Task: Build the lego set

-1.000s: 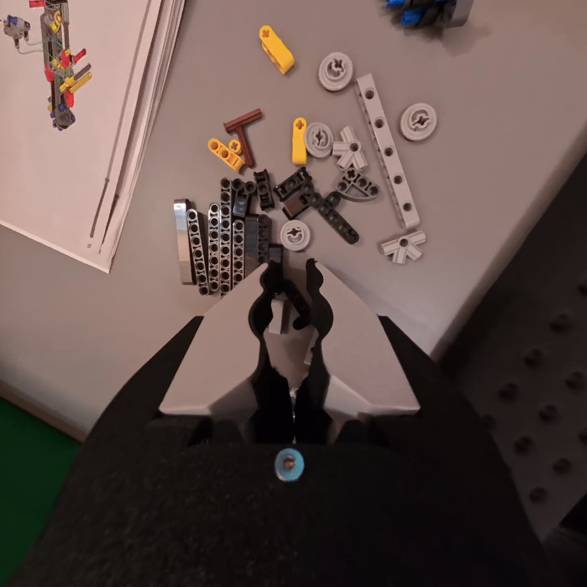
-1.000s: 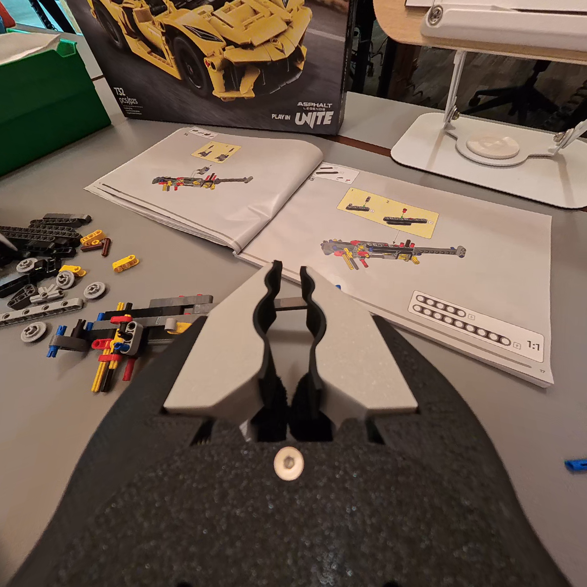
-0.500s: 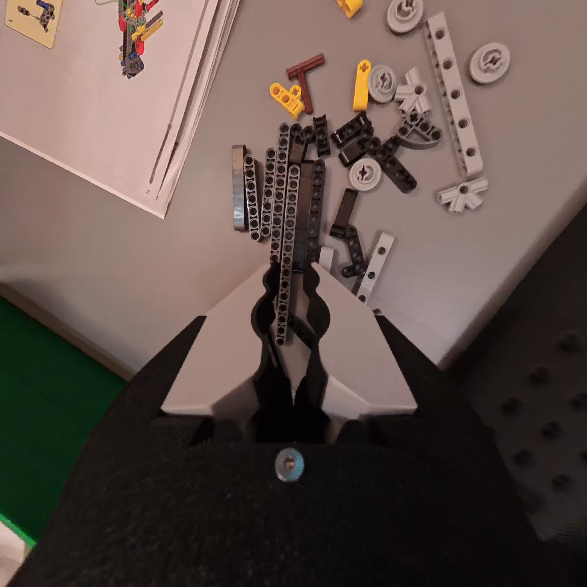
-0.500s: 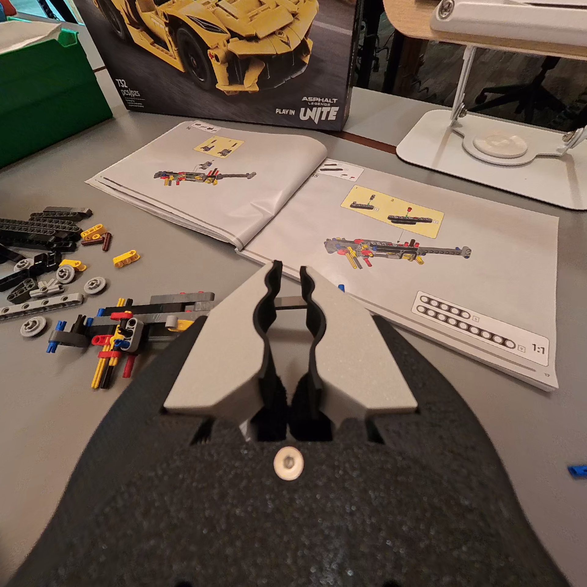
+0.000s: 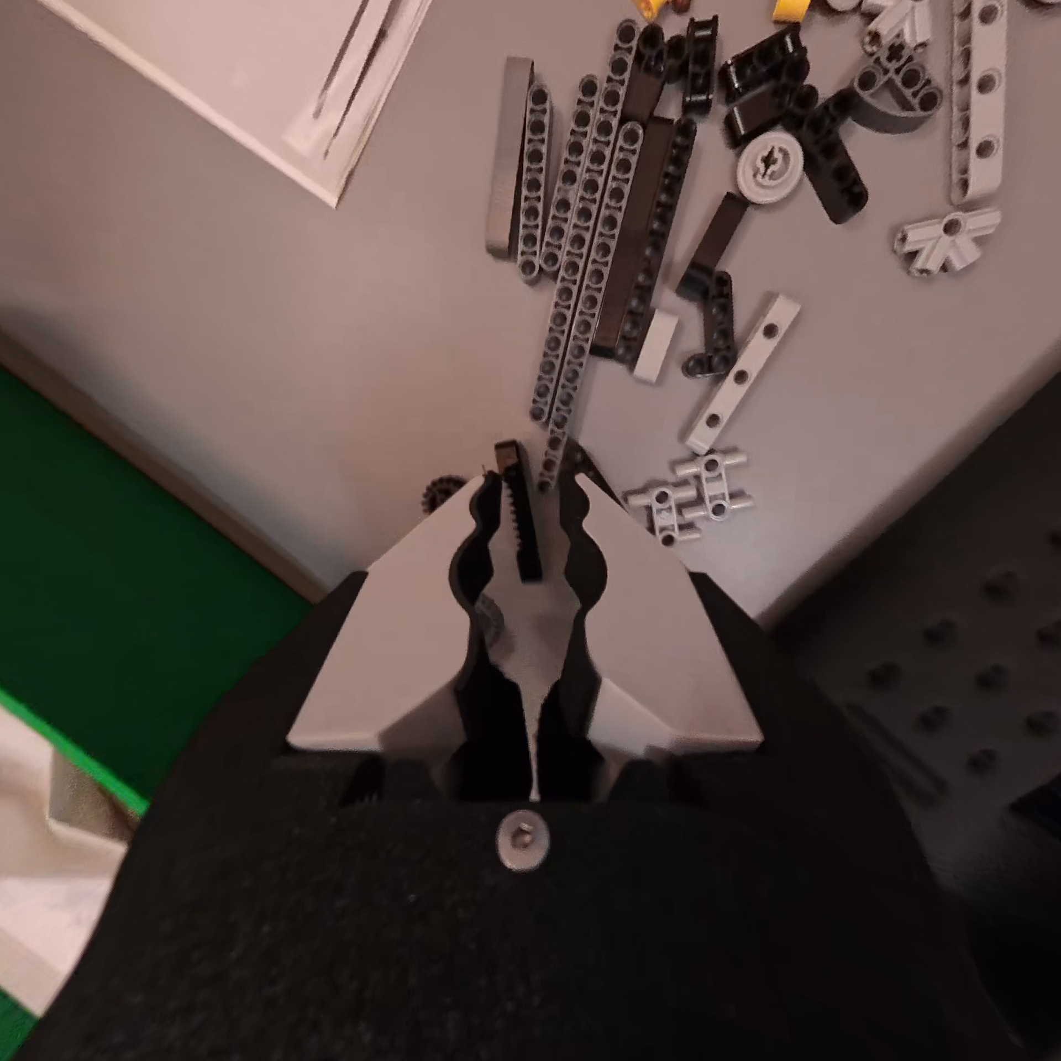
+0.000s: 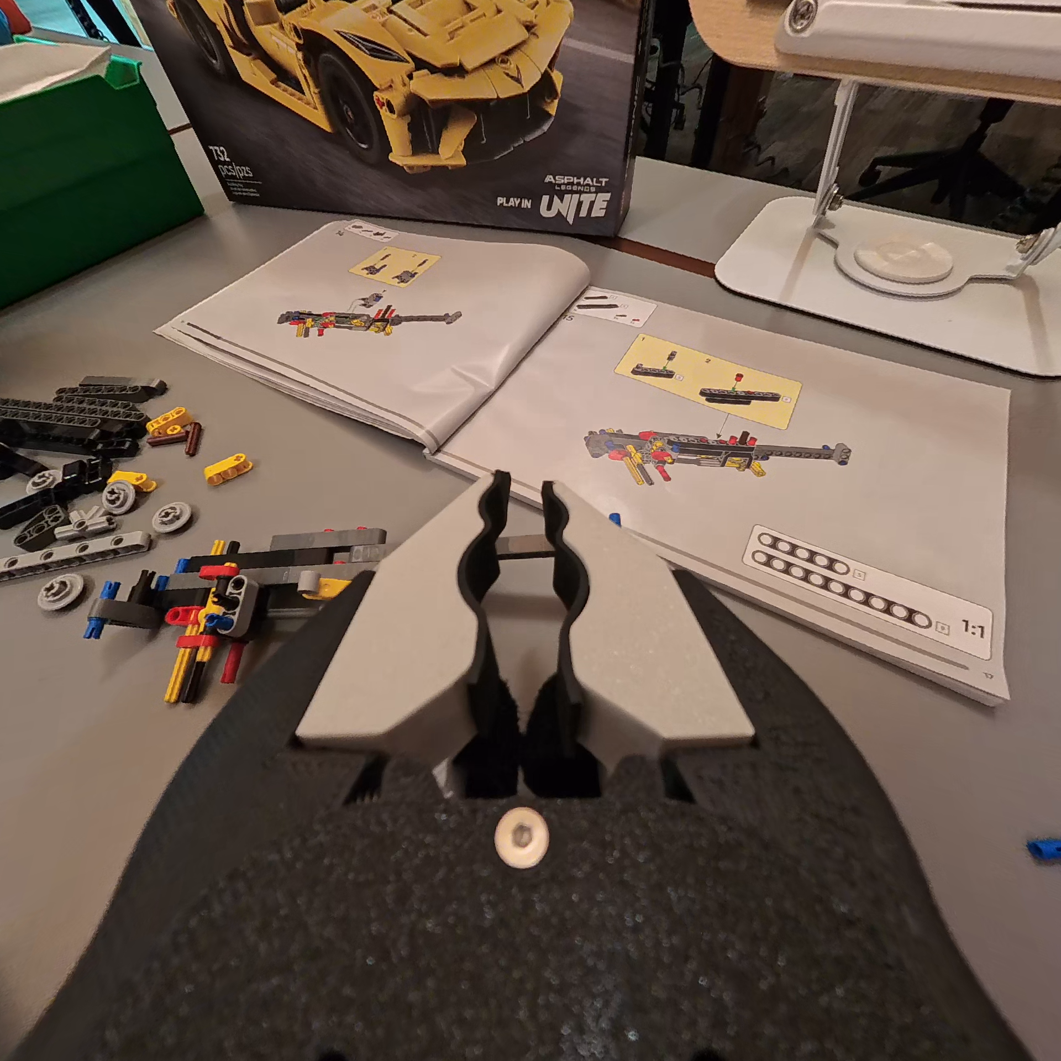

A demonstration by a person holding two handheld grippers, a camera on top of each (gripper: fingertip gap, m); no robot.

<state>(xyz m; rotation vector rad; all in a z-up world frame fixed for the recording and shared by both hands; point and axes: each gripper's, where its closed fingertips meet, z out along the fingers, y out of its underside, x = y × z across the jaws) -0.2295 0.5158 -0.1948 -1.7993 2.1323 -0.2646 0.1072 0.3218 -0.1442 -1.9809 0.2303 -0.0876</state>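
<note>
Where the next piece lay: a short black plastic bar with teeth [image 5: 521,519] lay on the table right between the two fingers of the left gripper [image 5: 528,488], closer to the finger on the view's left; I could not tell if it touched
Which way it pointed: its long side ran the same way as the fingers, so a squeeze from both sides would fit it
Left fingers: apart, with a gap wider than the bar
Close by: the tip of a long grey plastic beam with holes [image 5: 580,275] reached into the same gap and might get pinched too
Right gripper [image 6: 525,488]: fingers a little apart, holding nothing; a thin dark bar of the part-built model of many colours [image 6: 229,585] showed behind the gap
Nearer hand: the left one; the loose pieces were well off to the right one's left
Surface: a flat grey table [image 5: 287,321], with its edge near the toothed bar
Room: an open paper booklet [image 6: 746,517], a dark box with a yellow car picture [image 6: 402,103], a green bin [image 5: 115,545] and a white stand [image 6: 895,275]
</note>
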